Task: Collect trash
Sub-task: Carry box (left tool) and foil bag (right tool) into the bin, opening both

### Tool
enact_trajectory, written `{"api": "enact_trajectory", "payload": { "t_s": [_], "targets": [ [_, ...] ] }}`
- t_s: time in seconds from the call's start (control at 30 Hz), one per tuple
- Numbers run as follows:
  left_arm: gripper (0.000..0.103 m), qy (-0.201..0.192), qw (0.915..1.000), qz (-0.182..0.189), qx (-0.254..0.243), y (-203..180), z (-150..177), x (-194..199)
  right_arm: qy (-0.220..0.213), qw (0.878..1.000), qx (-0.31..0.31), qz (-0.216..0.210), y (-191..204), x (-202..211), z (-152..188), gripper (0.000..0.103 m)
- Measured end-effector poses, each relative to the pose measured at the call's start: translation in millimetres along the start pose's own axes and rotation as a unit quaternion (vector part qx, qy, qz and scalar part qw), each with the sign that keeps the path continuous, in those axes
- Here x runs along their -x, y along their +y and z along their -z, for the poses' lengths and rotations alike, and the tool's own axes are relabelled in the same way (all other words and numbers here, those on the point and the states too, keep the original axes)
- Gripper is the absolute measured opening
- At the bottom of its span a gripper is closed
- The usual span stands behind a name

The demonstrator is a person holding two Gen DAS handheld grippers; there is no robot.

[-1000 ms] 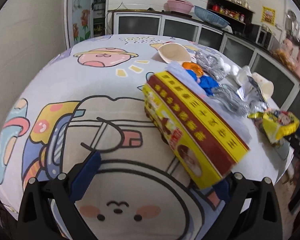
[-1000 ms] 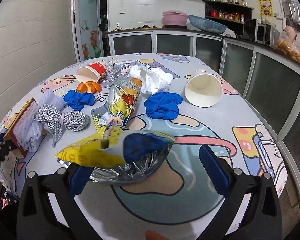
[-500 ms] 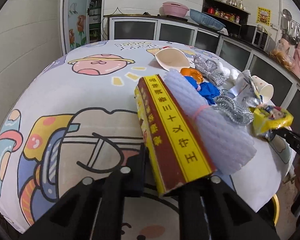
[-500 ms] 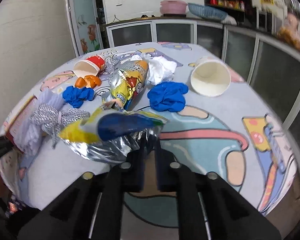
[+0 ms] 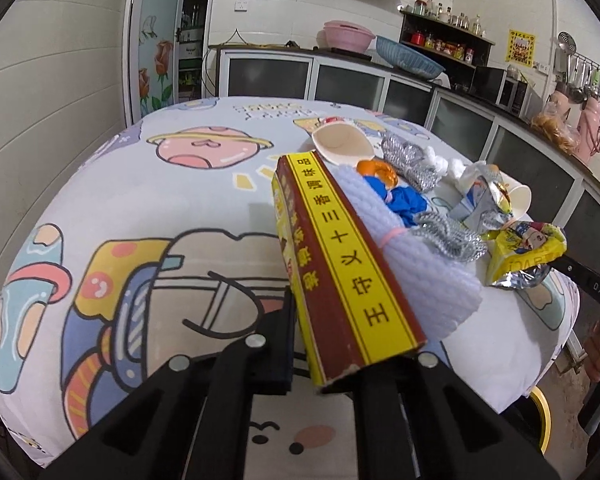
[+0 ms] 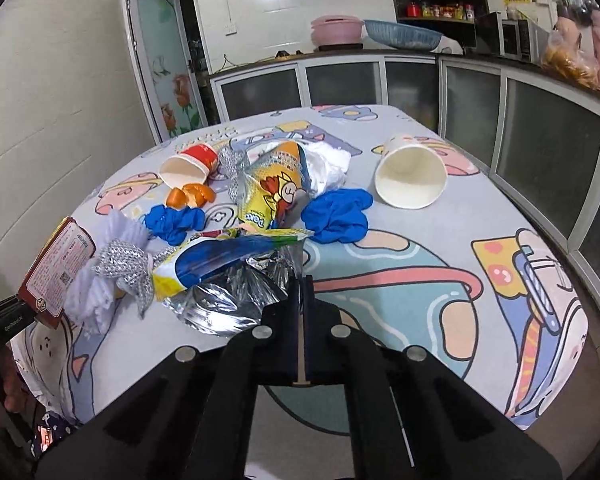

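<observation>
My left gripper [image 5: 348,352] is shut on the near end of a red and yellow box [image 5: 340,256], which stands on its narrow edge, pointing away over the cartoon tablecloth [image 5: 160,208]. A white foam net [image 5: 420,272] leans against the box's right side. In the right wrist view my right gripper [image 6: 300,284] is shut on the foil edge of a crumpled yellow and blue snack bag [image 6: 228,256]. The box [image 6: 54,272] shows there at the far left. The snack bag [image 5: 524,252] appears at the right in the left wrist view.
Further litter lies on the table: a white paper cup [image 6: 410,178], a red cup [image 6: 188,166], blue gloves [image 6: 338,216], a yellow chip bag [image 6: 274,192], white tissue [image 6: 328,164], orange peel [image 6: 190,196] and silver mesh [image 6: 124,268]. Kitchen cabinets [image 6: 340,84] stand behind.
Both grippers went from wide open to shut. The left closed on the box, which turned onto its narrow edge. The right closed on the snack bag's foil edge.
</observation>
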State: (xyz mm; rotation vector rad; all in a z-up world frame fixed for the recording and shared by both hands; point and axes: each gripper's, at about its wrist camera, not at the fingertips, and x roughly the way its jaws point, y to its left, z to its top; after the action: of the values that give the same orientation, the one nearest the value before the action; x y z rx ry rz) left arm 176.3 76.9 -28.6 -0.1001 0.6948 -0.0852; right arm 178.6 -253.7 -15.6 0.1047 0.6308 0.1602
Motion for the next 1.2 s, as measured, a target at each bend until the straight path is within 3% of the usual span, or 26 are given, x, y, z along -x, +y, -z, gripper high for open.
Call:
{"api": "enact_trajectory", "payload": {
  "t_s": [0.43, 0.73, 0.93, 1.2],
  "targets": [
    [0.006, -0.042, 0.9989, 0.01, -0.016, -3.6, -8.7, 31.1, -0.039, 0.999, -0.007, -0.004, -2.5, 40.7, -9.1, 0.001],
    [0.006, -0.058, 0.9918, 0.081, -0.079, -58.8, -9.0, 51.4, -0.072, 0.996, -0.024, 0.036, -30.8, 108.6, 3.8, 0.001],
    [0.007, -0.038, 0.972, 0.182, -0.144, -130.3, 0.0, 52.4, -0.074, 0.989, -0.051, 0.117, -76.5, 170.2, 42.3, 0.001],
    [0.007, 0.002, 0.9156, 0.312, -0.254, -245.0, 36.4, 56.8, -0.034, 0.971, -0.103, 0.215, -135.1, 227.2, 122.4, 0.001]
  ]
}}
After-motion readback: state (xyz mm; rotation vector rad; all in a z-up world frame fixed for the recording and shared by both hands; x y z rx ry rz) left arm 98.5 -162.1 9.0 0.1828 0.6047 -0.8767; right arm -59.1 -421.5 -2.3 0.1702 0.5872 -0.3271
